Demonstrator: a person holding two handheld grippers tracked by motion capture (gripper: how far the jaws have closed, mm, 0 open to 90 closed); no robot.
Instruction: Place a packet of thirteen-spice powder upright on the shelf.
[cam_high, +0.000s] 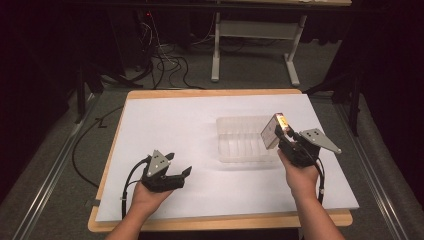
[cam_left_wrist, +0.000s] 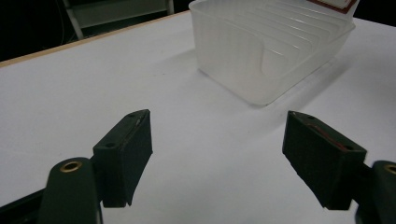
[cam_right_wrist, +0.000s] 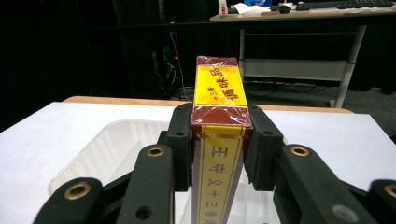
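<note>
My right gripper is shut on a flat box with dark red and yellow faces, and holds it over the right end of a clear ribbed plastic tray. In the right gripper view the box stands upright between the two black pads, with the tray below it. My left gripper rests low on the white sheet at the front left, jaws apart with nothing between them. From the left gripper view its fingers point toward the tray, which sits a short way ahead.
A white sheet covers the wooden table. Black cables run along the floor at the left, and a white desk frame stands beyond the far edge. Another desk with a keyboard sits far back.
</note>
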